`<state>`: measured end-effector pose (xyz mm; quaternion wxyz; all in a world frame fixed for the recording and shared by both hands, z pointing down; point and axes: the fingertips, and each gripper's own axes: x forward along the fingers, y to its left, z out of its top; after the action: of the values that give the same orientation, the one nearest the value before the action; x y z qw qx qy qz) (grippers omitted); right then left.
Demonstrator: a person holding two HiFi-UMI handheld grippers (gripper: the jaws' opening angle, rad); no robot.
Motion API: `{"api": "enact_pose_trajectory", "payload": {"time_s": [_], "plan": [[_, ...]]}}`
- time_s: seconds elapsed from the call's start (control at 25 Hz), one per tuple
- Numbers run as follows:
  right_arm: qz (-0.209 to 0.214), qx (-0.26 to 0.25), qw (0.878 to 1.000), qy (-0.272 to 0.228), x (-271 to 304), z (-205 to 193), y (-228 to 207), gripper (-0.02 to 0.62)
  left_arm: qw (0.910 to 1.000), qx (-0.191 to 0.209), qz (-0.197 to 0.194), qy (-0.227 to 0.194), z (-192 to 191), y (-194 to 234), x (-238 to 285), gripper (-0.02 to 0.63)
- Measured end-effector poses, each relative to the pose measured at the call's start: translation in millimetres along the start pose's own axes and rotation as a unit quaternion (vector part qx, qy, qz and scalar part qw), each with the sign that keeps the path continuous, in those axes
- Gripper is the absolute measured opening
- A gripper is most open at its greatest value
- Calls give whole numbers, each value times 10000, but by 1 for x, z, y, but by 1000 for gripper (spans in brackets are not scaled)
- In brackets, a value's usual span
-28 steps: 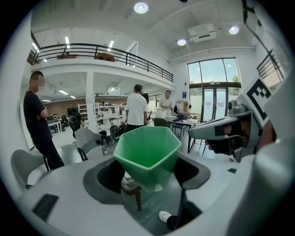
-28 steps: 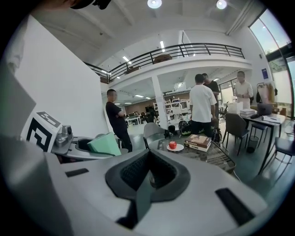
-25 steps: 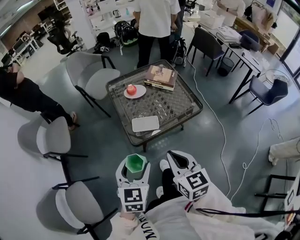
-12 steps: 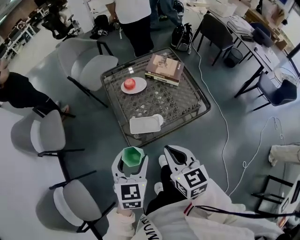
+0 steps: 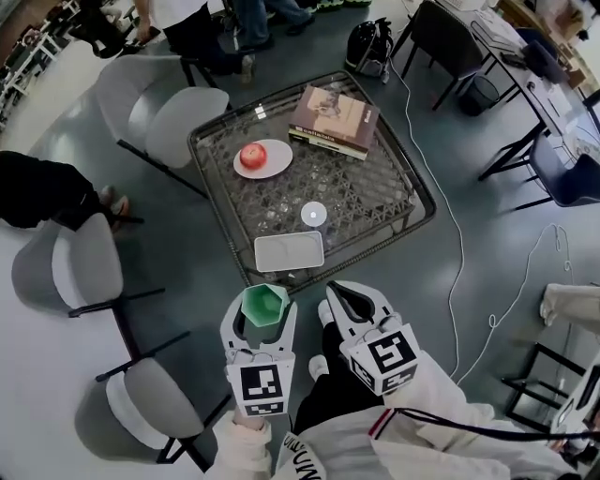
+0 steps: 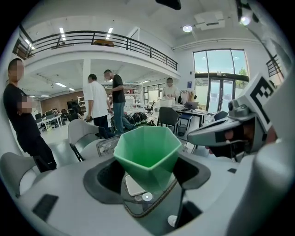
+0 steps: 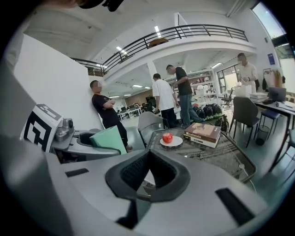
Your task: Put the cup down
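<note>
Grey office floor, chairs [image 5: 178,117] round a low glass bench [image 5: 370,187]. On bench: plate [image 5: 279,161] with apple [image 5: 251,156] at 10 o'clock, books [image 5: 333,120] at 1 o'clock, small white disc [image 5: 314,214] near middle, white tray [image 5: 289,251] at 6 o'clock by near edge.

Both claws at 6 o'clock from bench, raised, short of its near edge. Left claw [image 5: 265,311] closed on green cup [image 6: 147,152], dark pads against its sides. Cup upright, mouth up, empty as far as visible, clear of bench and floor alike. Right claw [image 5: 349,298] just beside, at 3 o'clock from left one, tips pressed together, nothing between.

People [image 5: 187,23] standing beyond bench at 11 to 12 o'clock. Person in black [image 5: 42,187] at 9 o'clock, near another grey chair.
</note>
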<state>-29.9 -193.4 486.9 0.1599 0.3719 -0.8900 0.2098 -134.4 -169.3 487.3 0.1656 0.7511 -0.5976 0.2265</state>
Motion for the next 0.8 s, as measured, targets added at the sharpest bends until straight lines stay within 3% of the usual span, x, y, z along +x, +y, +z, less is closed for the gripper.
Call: {"api": "enact_pose_trajectory", "payload": {"time_s": [0.8], "plan": [[79, 70, 9996, 268, 83, -42, -39, 5, 9995, -112, 85, 266, -47, 27, 85, 330]]}}
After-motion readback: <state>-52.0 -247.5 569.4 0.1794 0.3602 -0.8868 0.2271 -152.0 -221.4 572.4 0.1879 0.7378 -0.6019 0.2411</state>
